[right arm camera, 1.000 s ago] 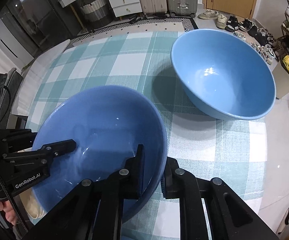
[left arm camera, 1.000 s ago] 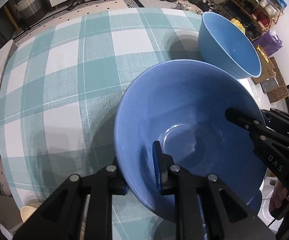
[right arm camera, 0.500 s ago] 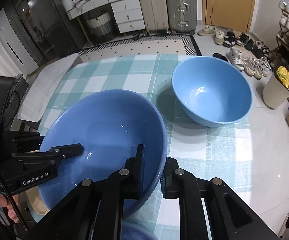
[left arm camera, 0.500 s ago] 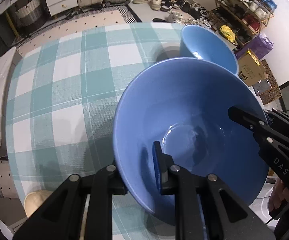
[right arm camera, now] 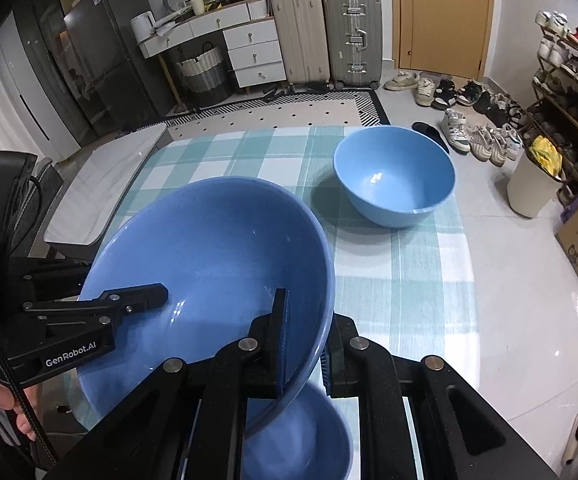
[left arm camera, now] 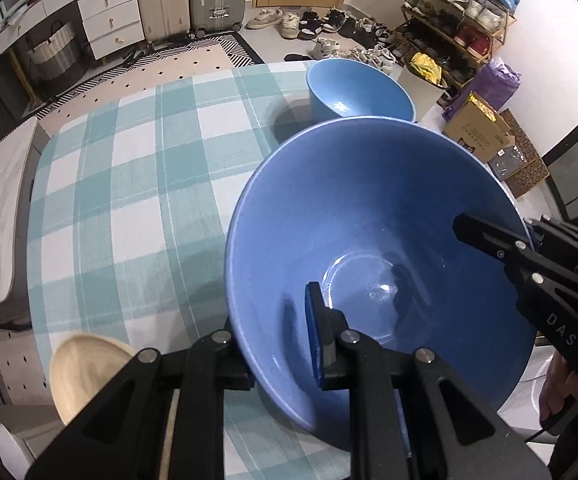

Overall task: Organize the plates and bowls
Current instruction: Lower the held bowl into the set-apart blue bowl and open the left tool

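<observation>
Two grippers, left (left arm camera: 279,344) and right (right arm camera: 305,344), are clamped on the near bowl (right arm camera: 217,256), whose base is hidden, a lower bowl (right arm camera: 309,440) half covered beneath it.

Black left gripper (left arm camera: 281,344), silver screws, blue-padded jaws

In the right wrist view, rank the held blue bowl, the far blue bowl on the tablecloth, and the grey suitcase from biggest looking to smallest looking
1. Held blue bowl, largest, though nearness to the camera inflates it.
2. Far blue bowl and grey suitcase fill similar areas in the frame, so I won't rank them. The suitcase stands much farther off, so its true size is probably greater.
</observation>
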